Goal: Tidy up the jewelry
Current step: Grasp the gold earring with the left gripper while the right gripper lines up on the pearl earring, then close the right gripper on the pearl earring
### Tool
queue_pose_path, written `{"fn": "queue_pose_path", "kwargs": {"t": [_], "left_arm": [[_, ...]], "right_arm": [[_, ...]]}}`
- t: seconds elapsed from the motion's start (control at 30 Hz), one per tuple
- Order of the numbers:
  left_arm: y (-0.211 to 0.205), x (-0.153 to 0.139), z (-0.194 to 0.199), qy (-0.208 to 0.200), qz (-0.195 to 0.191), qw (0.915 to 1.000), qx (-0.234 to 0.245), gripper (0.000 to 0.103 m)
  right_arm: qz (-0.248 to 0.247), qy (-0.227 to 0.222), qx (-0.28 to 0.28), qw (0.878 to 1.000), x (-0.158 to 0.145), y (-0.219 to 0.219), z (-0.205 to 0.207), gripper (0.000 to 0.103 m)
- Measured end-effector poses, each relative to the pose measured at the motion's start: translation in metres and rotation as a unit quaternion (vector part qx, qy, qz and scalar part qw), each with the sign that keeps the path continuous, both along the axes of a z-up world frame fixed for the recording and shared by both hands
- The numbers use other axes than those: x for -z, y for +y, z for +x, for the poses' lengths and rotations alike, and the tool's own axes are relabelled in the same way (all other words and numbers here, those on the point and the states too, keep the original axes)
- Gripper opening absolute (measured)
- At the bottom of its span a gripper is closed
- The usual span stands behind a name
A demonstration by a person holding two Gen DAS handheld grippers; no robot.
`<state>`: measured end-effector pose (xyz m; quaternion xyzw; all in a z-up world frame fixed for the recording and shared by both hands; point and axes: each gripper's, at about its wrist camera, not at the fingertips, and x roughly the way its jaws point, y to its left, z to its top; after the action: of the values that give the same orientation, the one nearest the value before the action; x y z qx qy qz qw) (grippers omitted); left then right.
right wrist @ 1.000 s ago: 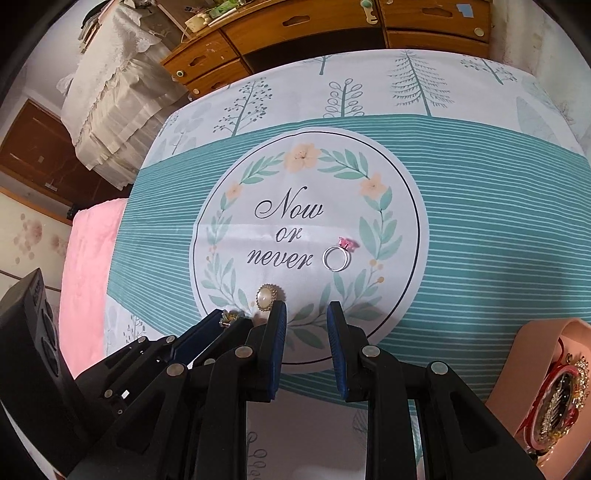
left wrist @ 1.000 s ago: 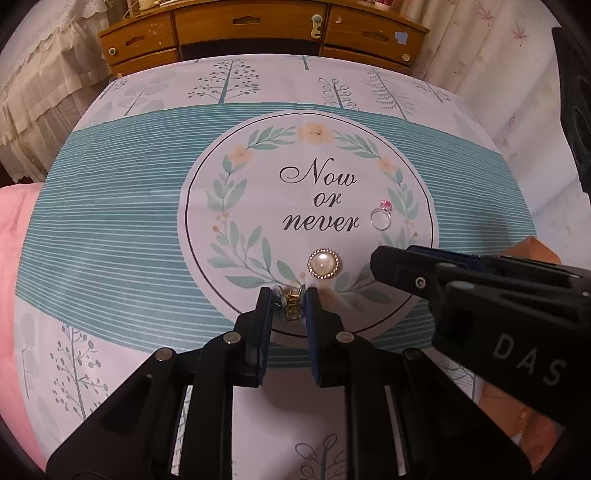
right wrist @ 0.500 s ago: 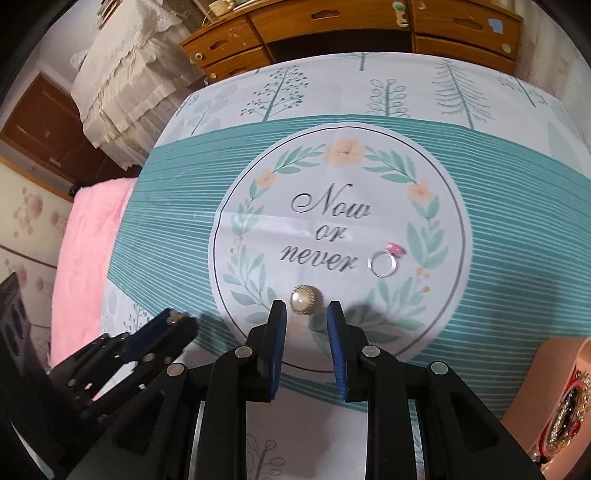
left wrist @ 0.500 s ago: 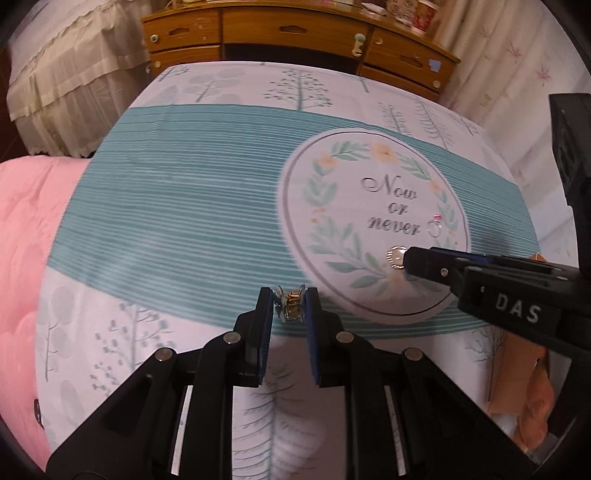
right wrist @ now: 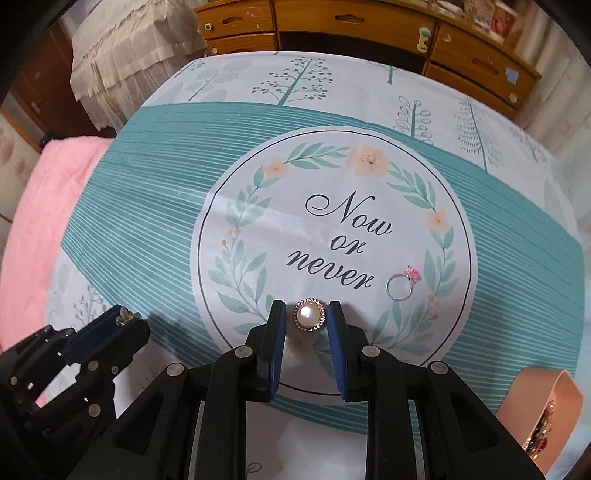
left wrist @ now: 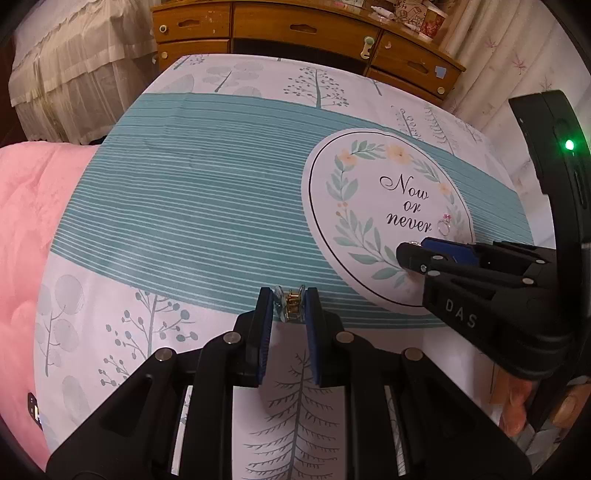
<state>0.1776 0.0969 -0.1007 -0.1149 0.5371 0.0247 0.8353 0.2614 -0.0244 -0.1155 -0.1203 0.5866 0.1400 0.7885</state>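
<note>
The left hand-held gripper is clamped on a small gold-coloured clip, which sits between its blue pads at the very tips, above the teal-striped band of the printed cloth that covers the counter. The right hand-held gripper points steeply down at a round pearl brooch with a beaded rim; the brooch lies on the cloth between the two blue pads, and a narrow gap shows on each side, so the jaws stand a little apart and are not pressing on it. Just beyond the right-hand pad and off to the right lies a silver ring with a pink stone, on the white circle printed "Now or never". Near the right hand-held gripper's right flank is a pink tray with ornate jewellery in it. A wooden dresser stands past the far edge of the cloth.
</note>
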Motion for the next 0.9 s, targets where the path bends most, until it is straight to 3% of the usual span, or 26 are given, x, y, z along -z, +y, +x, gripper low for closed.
{"fn": "queue_pose_path", "kwargs": {"t": [0.17, 0.43, 0.67, 0.77, 0.9], "left_arm": [[0.003, 0.001, -0.001, 0.001, -0.005, 1.0, -0.002, 0.015], [-0.003, -0.005, -0.004, -0.006, -0.003, 1.0, 0.006, 0.015], [-0.023, -0.022, -0.009, -0.021, 0.004, 0.9995, 0.024, 0.015], [-0.03, -0.028, -0.009, -0.025, 0.004, 0.9993, 0.028, 0.015], [-0.033, -0.037, -0.014, -0.035, 0.004, 0.999, 0.027, 0.015]], "right_arm": [[-0.02, -0.014, -0.008, 1.0, 0.0, 0.002, -0.002, 0.017], [0.027, 0.0, 0.007, 1.0, -0.007, -0.017, -0.005, 0.013], [0.074, -0.014, 0.02, 0.997, -0.032, -0.05, -0.025, 0.013], [0.078, -0.021, 0.004, 0.997, -0.04, -0.052, -0.03, 0.013], [0.059, -0.02, -0.06, 0.996, -0.042, -0.04, -0.031, 0.013]]}}
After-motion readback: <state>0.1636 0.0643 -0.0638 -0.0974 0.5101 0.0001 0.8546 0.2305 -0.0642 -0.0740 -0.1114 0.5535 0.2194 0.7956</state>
